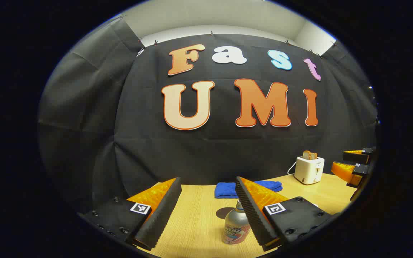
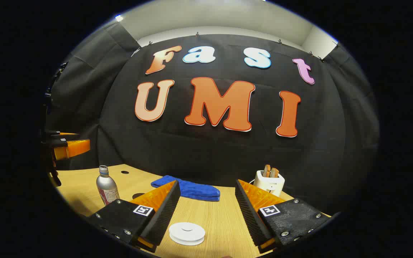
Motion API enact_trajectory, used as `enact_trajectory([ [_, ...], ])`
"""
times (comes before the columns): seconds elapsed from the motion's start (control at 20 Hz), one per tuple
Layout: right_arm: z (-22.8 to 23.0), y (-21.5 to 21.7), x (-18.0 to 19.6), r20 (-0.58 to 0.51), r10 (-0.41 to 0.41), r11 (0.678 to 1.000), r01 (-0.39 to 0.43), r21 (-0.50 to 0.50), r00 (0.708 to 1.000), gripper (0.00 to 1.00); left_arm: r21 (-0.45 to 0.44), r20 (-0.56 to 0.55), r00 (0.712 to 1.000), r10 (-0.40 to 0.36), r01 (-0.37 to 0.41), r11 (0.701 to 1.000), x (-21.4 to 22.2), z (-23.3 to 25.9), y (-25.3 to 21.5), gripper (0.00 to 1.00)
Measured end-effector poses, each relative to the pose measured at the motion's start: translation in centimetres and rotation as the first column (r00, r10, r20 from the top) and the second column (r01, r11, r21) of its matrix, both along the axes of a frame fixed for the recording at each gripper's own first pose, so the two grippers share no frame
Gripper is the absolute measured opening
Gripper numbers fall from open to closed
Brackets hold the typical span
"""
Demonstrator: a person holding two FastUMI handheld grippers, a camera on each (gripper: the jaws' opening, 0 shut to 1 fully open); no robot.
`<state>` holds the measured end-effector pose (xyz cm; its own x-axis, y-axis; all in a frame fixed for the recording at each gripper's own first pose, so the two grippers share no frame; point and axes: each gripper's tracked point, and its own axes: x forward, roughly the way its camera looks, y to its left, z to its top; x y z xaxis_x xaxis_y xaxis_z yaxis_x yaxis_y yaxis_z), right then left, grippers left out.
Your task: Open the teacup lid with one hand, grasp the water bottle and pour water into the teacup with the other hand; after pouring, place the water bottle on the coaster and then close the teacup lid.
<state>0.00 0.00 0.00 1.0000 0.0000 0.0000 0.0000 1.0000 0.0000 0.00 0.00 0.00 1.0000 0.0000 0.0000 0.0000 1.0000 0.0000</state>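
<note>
Mostly bare wooden table (image 2: 224, 218); blue towel (image 2: 188, 190), toaster (image 2: 269, 182) near back wall.

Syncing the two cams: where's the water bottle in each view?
Left gripper view: water bottle bottom centre, beside the left gripper's right-side finger.
Right gripper view: water bottle lower left, standing on the table.
Shared landmark: blue towel behind it.

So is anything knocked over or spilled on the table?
No, nothing stands out. The bottle stands upright on the table with no puddle that I can see. The white lid sits flat, the blue cloth lies folded, and the toaster is upright with bread in it.
</note>
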Motion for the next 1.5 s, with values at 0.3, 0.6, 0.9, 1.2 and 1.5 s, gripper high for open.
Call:
enact_trajectory([
  [0.3, 0.3, 0.4, 0.1, 0.006, 0.009, 1.0, -0.009, 0.001, 1.0, 0.92, 0.008, 0.004, 1.0, 0.013, -0.013, 1.0, -0.2, 0.2, 0.4, 1.0],
  [0.6, 0.2, 0.6, 0.0, 0.0, 0.014, 1.0, -0.014, -0.001, 1.0, 0.92, -0.019, -0.005, 1.0, 0.014, -0.014, 1.0, -0.3, 0.2, 0.7, 0.97],
  [0.9, -0.9, 0.4, -0.2, -0.028, 0.01, 1.0, -0.01, -0.005, 1.0, 0.92, -0.025, -0.016, 1.0, -0.015, 0.015, 1.0, -0.6, -0.2, 0.2, 0.97],
  [1.2, -4.2, 1.2, -0.4, -0.105, 0.034, 0.999, -0.034, 0.0, 0.994, 0.92, -0.008, -0.04, 0.998, -0.05, 0.05, 0.999, -1.3, -1.9, -0.9, 1.0],
  [1.5, -8.8, 2.9, -0.2, -0.21, 0.077, 0.997, -0.079, -0.003, 0.975, 0.92, -0.008, -0.094, 0.992, -0.086, 0.085, 0.996, -2.0, -5.1, -2.5, 1.0],
])
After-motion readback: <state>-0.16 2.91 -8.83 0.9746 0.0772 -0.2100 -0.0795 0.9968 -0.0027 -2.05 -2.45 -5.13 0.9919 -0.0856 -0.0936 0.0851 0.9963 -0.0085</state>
